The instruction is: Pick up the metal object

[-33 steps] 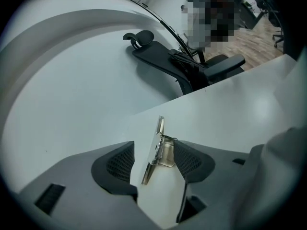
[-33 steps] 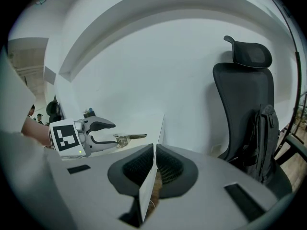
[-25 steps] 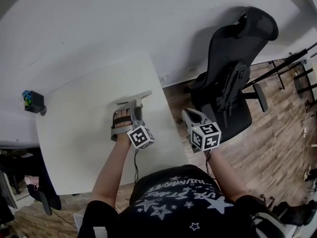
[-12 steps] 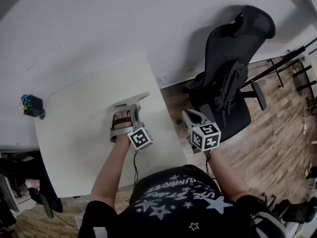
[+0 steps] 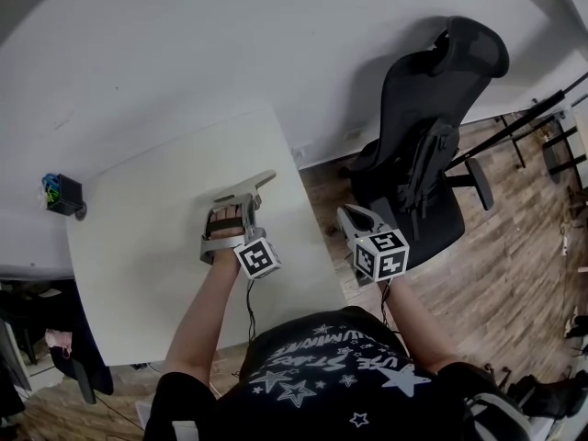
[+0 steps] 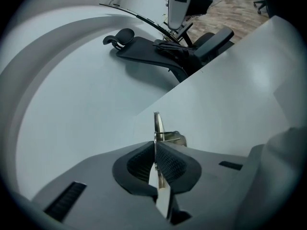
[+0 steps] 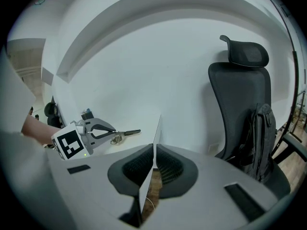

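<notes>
The left gripper's (image 5: 244,197) fingers are clamped on the metal object (image 6: 157,126), which sits edge-on between them. Over the last second the gripper has drawn slightly back toward the person, with the object over the table (image 5: 138,265). Pick-up judged effectively made; clearance from the table unclear. The right gripper's (image 5: 353,217) fingers are pressed together, empty, beyond the table edge.

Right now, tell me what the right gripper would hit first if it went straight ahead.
Probably the wall: the right gripper, shut and empty, points through the gap between the table edge and the chair. Depth is unclear, so it might clip the table edge first.
</notes>
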`<state>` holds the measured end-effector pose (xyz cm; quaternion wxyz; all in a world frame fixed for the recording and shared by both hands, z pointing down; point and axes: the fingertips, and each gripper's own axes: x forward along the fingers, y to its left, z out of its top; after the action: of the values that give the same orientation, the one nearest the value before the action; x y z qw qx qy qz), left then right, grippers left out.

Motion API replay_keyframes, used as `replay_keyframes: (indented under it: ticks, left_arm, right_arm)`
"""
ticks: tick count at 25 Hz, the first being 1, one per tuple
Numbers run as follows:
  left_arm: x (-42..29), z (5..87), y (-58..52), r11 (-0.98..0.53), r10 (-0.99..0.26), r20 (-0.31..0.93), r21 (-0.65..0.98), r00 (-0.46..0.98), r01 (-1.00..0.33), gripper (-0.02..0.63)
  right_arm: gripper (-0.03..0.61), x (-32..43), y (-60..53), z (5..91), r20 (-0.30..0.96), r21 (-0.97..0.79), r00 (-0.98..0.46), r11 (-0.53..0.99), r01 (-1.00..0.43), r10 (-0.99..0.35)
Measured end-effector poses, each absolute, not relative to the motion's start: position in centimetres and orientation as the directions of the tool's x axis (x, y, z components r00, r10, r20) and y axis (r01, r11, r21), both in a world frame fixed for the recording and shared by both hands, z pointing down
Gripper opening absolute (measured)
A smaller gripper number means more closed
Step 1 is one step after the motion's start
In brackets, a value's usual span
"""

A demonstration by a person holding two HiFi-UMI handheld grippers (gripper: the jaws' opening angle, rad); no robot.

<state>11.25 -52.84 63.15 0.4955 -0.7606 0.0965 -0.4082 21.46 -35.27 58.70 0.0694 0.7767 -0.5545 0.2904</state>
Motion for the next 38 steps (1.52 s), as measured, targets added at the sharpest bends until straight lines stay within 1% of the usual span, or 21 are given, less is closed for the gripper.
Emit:
replay_keyframes:
  ticks: [4, 8, 11, 16, 23, 27, 38]
  left_arm:
    - [10.9, 61.3, -52.4, -0.499, -0.554, 0.502, -0.839, 0.664, 0.218, 0.025]
    - [10.5, 59.0, -52.2, -0.497, -0.583, 0.450, -0.856, 0.677, 0.141, 0.025]
    - [9.8, 57.7, -51.9, -0.526, -0.608, 0.428, -0.848, 0.669, 0.064, 0.025]
    - [7.7, 55.7, -51.1, -0.589, -0.647, 0.424, -0.805, 0.633, -0.063, 0.025]
    - [4.0, 53.5, -48.6, -0.611, -0.713, 0.408, -0.761, 0.571, -0.218, 0.025]
    - [1.5, 52.7, -46.4, -0.626, -0.742, 0.414, -0.710, 0.527, -0.323, 0.025]
    - [-5.0, 51.2, -37.6, -0.583, -0.812, 0.410, -0.568, 0.415, -0.581, 0.025]
  right_arm:
    - [0.049, 21.0, -35.4, 58.0, 0.517, -0.210, 0.211, -0.362, -0.908, -0.829]
    - [0.049, 20.7, -35.5, 57.2, 0.494, -0.207, 0.197, -0.335, -0.919, -0.847]
    - [0.049, 20.2, -35.5, 56.5, 0.476, -0.215, 0.171, -0.303, -0.928, -0.863]
    - [0.049, 19.5, -35.3, 55.2, 0.447, -0.221, 0.123, -0.242, -0.945, -0.886]
    - [0.049, 17.9, -33.8, 54.1, 0.420, -0.218, 0.031, -0.134, -0.967, -0.907]
    - [0.049, 17.0, -32.3, 53.9, 0.406, -0.230, -0.016, -0.085, -0.969, -0.914]
    - [0.049, 14.6, -26.0, 53.5, 0.383, -0.241, -0.149, 0.057, -0.969, -0.912]
